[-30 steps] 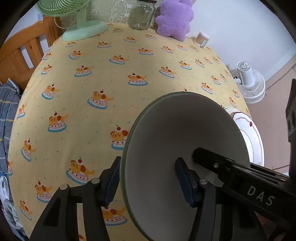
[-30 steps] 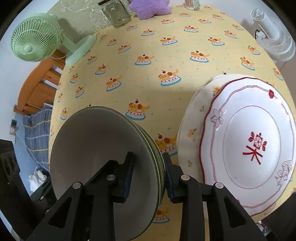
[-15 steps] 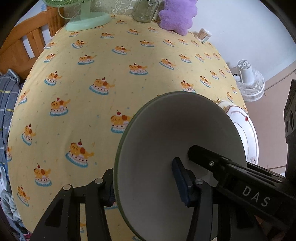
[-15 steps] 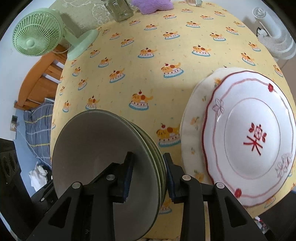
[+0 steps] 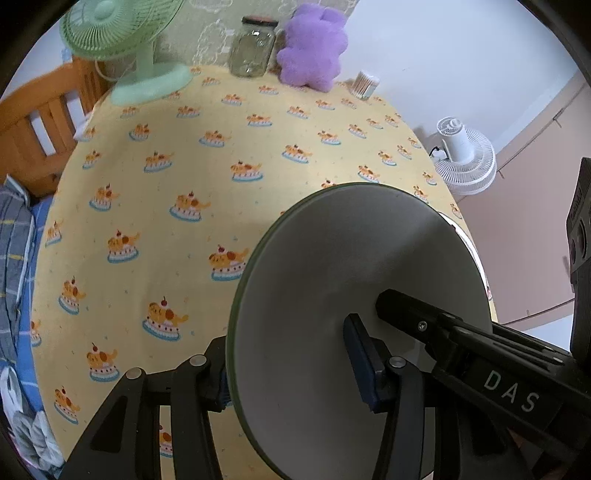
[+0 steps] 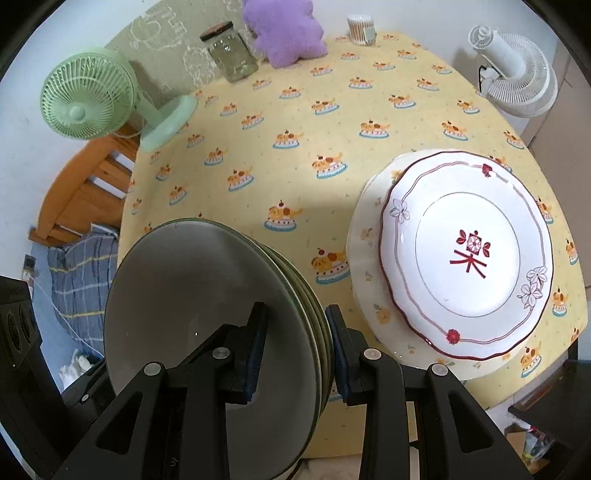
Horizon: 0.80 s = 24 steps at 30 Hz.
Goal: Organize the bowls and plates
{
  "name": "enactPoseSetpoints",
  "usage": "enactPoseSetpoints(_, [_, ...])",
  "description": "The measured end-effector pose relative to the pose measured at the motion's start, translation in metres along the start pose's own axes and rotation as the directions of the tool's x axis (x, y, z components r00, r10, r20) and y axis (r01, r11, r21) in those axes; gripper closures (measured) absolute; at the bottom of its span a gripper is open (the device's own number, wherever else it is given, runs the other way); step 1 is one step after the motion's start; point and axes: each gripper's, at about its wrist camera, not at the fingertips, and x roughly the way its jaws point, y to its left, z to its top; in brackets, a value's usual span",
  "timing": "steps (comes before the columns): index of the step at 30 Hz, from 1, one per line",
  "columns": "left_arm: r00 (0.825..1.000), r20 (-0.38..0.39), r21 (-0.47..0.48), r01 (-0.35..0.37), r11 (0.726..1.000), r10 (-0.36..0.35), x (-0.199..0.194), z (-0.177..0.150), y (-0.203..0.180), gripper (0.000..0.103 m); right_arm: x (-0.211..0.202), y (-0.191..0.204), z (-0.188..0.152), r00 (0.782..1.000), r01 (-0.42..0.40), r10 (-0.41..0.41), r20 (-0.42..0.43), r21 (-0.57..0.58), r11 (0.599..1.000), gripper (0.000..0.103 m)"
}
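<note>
A stack of grey, green-rimmed bowls (image 6: 207, 295) stands on edge above the yellow tablecloth (image 6: 332, 122). My right gripper (image 6: 295, 350) is shut on the stack's rim, one blue pad inside the top bowl, the other against the outermost one. In the left wrist view the same bowl stack (image 5: 351, 266) fills the lower right. My left gripper (image 5: 291, 369) is shut on it, one pad inside, the other hidden behind the rim. One of the right gripper's fingers (image 5: 413, 310) reaches into the bowl there. A white plate with red trim (image 6: 469, 254) lies on a cream flowered plate (image 6: 369, 266) at the table's right.
At the table's far edge stand a green desk fan (image 6: 85, 99), a glass jar (image 6: 231, 51), a purple plush (image 6: 284, 29) and a cotton-swab tub (image 6: 362, 27). A white floor fan (image 6: 517, 77) stands beyond the right edge. A wooden bed frame (image 5: 40, 118) with plaid bedding is left.
Both grippers have risen with the bowl stack still gripped. The tablecloth looks farther away and more of the far edge shows.
</note>
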Motion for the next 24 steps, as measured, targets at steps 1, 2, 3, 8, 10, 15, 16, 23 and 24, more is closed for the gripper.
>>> enactPoseSetpoints(1, [1.000, 0.010, 0.003, -0.007, 1.000, 0.007, -0.001, 0.000, -0.003, 0.052, -0.001, -0.001, 0.000, 1.000, -0.005, 0.005, 0.002, -0.001, 1.000, 0.067])
enactPoseSetpoints(2, [1.000, 0.016, 0.001, -0.012, 1.000, 0.012, -0.001, 0.001, -0.005, 0.052, -0.002, -0.003, 0.002, 1.000, -0.011, 0.011, 0.005, -0.005, 1.000, 0.067])
enactPoseSetpoints(3, [1.000, 0.021, -0.006, -0.016, 1.000, 0.016, -0.001, 0.002, -0.007, 0.052, -0.004, -0.005, 0.003, 1.000, -0.017, 0.017, 0.008, -0.015, 1.000, 0.067])
enactPoseSetpoints(8, [0.998, 0.050, -0.058, -0.037, 0.998, 0.040, -0.001, 0.005, -0.026, 0.052, -0.012, -0.015, 0.017, 0.999, -0.033, 0.034, 0.008, -0.083, 0.996, 0.067])
enactPoseSetpoints(10, [0.997, 0.051, -0.080, -0.047, 0.996, 0.052, 0.000, 0.007, -0.036, 0.052, -0.015, -0.021, 0.022, 0.999, -0.042, 0.043, 0.002, -0.100, 0.994, 0.067])
enactPoseSetpoints(15, [0.996, 0.056, -0.121, -0.061, 0.991, 0.068, 0.003, 0.010, -0.057, 0.052, -0.023, -0.043, 0.034, 0.998, -0.059, 0.057, -0.020, -0.135, 0.989, 0.067])
enactPoseSetpoints(16, [0.996, 0.057, -0.126, -0.062, 0.990, 0.069, 0.004, 0.010, -0.060, 0.052, -0.024, -0.046, 0.037, 0.998, -0.060, 0.057, -0.023, -0.143, 0.988, 0.067])
enactPoseSetpoints(23, [0.994, 0.065, -0.159, -0.072, 0.985, 0.083, 0.017, 0.015, -0.090, 0.052, -0.030, -0.072, 0.051, 0.997, -0.070, 0.064, -0.037, -0.175, 0.982, 0.067])
enactPoseSetpoints(24, [0.994, 0.064, -0.160, -0.072, 0.984, 0.083, 0.018, 0.016, -0.093, 0.052, -0.030, -0.078, 0.054, 0.997, -0.071, 0.065, -0.039, -0.178, 0.982, 0.067])
